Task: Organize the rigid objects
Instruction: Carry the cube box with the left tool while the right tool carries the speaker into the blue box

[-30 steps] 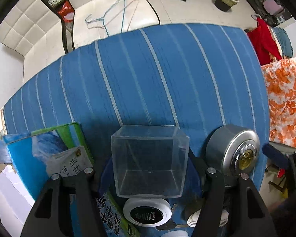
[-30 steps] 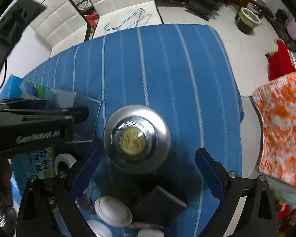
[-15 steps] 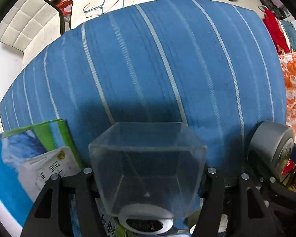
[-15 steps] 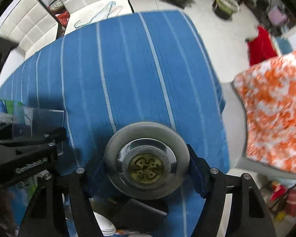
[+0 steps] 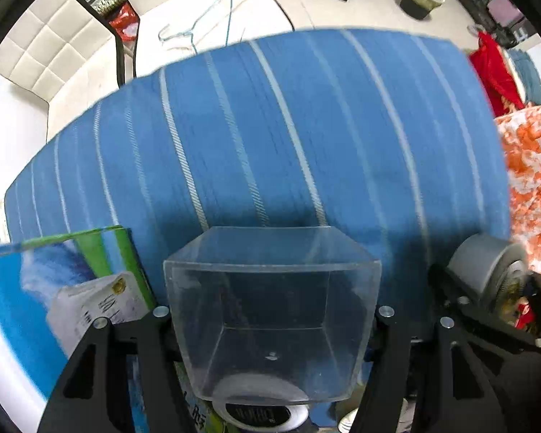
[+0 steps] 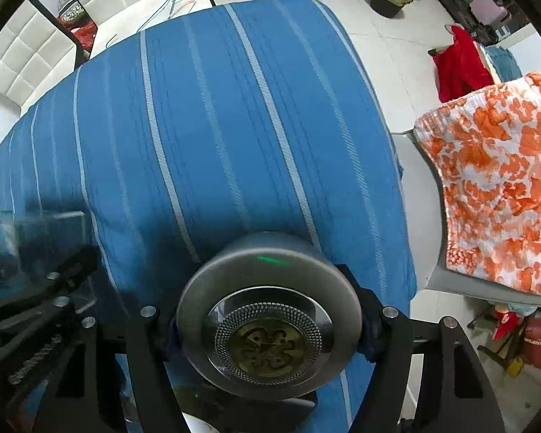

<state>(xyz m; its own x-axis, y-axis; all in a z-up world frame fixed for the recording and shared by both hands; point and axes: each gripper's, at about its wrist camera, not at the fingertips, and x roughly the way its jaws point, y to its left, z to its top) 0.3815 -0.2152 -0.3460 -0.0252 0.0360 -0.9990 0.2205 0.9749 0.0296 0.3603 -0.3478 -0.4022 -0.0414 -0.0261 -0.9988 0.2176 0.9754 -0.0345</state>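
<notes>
My left gripper (image 5: 270,315) is shut on a clear plastic box (image 5: 270,310) and holds it above the blue striped tablecloth (image 5: 270,126). My right gripper (image 6: 268,319) is shut on a round silver tin (image 6: 270,321) with a brass emblem on its lid, held above the cloth. In the left wrist view the tin (image 5: 487,270) shows at the right, in the right gripper. In the right wrist view the clear box (image 6: 36,238) and left gripper show at the left edge.
A blue and green book (image 5: 54,288) with a white card box (image 5: 90,310) on it lies at the left. A round black-and-white container (image 5: 259,411) sits below the clear box. An orange patterned cloth on a chair (image 6: 497,187) stands past the table's right edge.
The right gripper closed on the silver tin and lifted it. The left gripper raised the clear box off the table and holds it higher over the cloth.
</notes>
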